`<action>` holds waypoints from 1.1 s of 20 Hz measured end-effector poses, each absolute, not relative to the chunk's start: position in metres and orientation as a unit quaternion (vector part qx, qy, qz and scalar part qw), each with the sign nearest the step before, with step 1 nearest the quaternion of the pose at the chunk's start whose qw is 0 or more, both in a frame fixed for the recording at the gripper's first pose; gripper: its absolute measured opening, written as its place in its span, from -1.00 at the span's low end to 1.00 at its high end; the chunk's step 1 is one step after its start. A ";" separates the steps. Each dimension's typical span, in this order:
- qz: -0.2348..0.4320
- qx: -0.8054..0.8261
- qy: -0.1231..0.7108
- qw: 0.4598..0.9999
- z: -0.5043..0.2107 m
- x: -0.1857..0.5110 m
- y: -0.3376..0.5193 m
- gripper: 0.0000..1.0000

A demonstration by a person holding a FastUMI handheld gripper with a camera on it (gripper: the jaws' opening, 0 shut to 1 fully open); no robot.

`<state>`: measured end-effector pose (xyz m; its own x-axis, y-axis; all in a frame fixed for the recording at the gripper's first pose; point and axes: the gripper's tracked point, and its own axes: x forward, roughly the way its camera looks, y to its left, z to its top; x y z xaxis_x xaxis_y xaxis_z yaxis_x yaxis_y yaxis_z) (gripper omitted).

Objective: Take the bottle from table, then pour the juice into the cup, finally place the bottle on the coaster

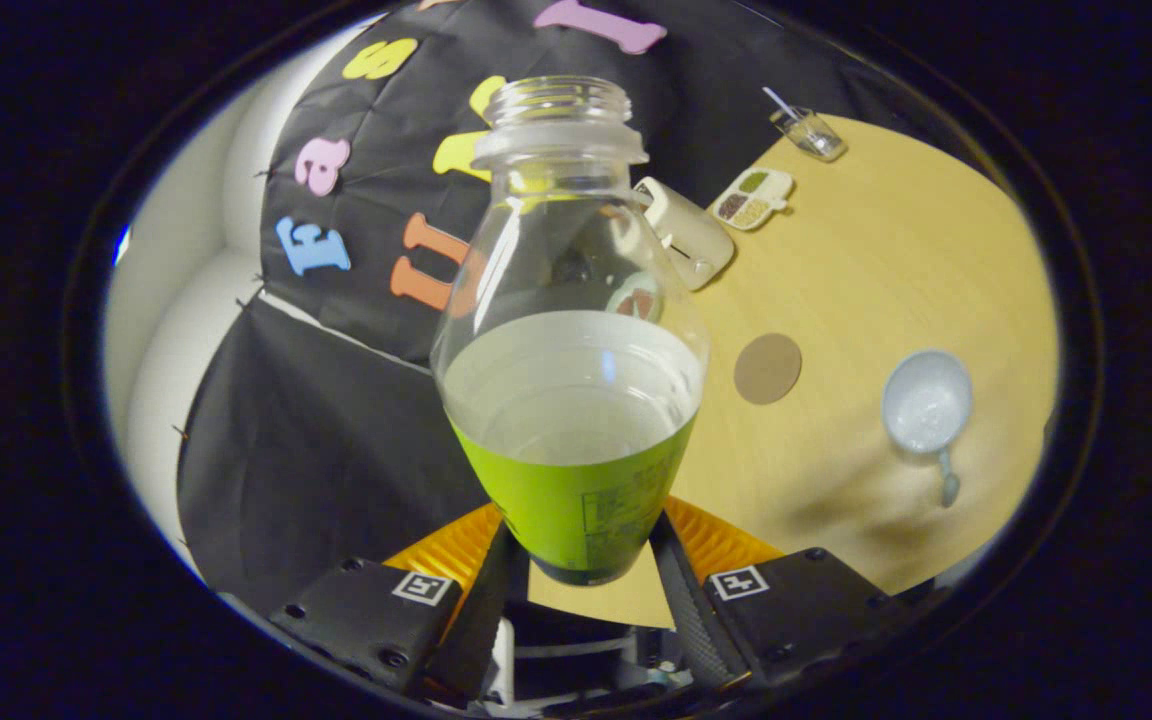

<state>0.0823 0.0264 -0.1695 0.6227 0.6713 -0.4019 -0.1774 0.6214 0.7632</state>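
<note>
I'm holding the bottle (570, 340) in the tool (586, 570), lifted and tilted over the surface (886, 260).

Both fingers are pressing on the bottle's lower green-labelled body, low near its base, so I'm pinching it there. It is clear plastic with the cap off and the neck open, and I'm judging it light, a little springy under the squeeze and smooth enough to twist in the grip, so I'm keeping the hold on the label. The cup (926, 405) is sitting beyond the fingers to the right, near the surface's near edge; the coaster (767, 368) is lying between bottle and cup, well apart from both. A tray (754, 197) and a box (686, 232) are crowding the far side, while the stretch around cup and coaster is giving me open room.
</note>
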 end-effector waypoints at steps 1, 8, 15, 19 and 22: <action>0.246 0.316 0.347 0.848 -0.169 0.086 0.025 0.57; 0.157 0.152 0.304 0.927 -0.175 0.125 0.031 0.59; 0.109 0.110 0.295 0.943 -0.182 0.200 0.020 0.60; 0.088 0.074 0.295 0.948 -0.204 0.245 0.013 0.60; 0.077 0.061 0.301 0.949 -0.227 0.271 0.012 0.60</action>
